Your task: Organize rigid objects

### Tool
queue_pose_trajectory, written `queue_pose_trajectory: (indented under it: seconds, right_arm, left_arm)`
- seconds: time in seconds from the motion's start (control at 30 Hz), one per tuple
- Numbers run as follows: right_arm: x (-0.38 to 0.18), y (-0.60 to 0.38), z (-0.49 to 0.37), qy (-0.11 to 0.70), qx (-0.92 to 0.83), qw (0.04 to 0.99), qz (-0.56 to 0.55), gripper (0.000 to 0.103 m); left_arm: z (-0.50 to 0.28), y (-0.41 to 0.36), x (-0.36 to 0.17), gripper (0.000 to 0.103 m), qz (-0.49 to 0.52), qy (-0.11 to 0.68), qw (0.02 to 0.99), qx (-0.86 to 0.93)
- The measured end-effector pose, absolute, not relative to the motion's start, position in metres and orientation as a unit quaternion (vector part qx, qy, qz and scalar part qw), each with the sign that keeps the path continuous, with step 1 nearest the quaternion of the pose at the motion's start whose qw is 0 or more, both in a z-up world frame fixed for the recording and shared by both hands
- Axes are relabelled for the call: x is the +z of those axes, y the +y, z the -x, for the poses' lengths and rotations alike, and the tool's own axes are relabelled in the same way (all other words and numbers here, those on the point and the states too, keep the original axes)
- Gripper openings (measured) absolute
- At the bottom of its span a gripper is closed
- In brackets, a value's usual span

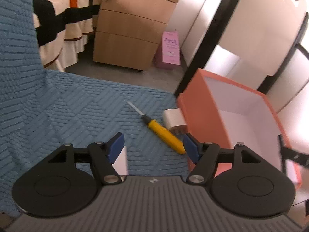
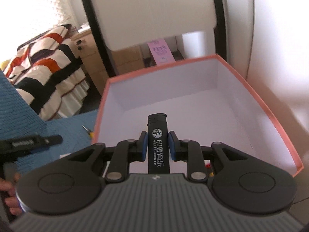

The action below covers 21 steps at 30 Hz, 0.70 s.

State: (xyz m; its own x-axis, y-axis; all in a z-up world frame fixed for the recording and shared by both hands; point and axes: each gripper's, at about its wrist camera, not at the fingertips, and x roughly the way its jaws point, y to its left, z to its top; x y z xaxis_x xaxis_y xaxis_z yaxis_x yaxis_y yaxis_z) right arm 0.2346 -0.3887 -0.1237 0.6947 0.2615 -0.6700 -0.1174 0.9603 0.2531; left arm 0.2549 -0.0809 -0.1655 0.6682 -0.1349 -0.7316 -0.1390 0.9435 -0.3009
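Beside the orange box's [image 1: 200,104] left wall, on the blue textured cover [image 1: 77,104], your yellow screwdriver [image 1: 164,133] lies next to a white adapter [image 1: 173,118]. It looks light, stiff and smooth; take it across the handle. Your left gripper [image 1: 153,147] hovers above, fingers spread and empty.

Over the box's [image 2: 231,104] near edge, your right gripper [image 2: 158,145] pinches a black lighter [image 2: 157,135] at mid-body, pointing forward; it looks light and slick, so set it down low.

screwdriver [image 1: 163,130] on bedspread [image 1: 58,106], left of box [image 1: 202,104] | charger [image 1: 174,119] between screwdriver and box | lighter [image 2: 158,145] over box interior
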Motion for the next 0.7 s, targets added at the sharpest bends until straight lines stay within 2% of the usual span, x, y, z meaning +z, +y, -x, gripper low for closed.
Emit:
queue_pose_trajectory:
  seconds: [0.13,0.7]
  right_arm:
    - [-0.116,-0.372,-0.232,0.371,0.124,0.916,-0.089,0.026]
    - [-0.137,-0.342,-0.233,0.398,0.134,0.903,-0.085,0.026]
  left_arm:
    - [-0.254,-0.071,-0.175,0.081,0.161,0.411,0.897,0.016]
    - [-0.275,-0.061,-0.238,0.081,0.091,0.472,0.874,0.068]
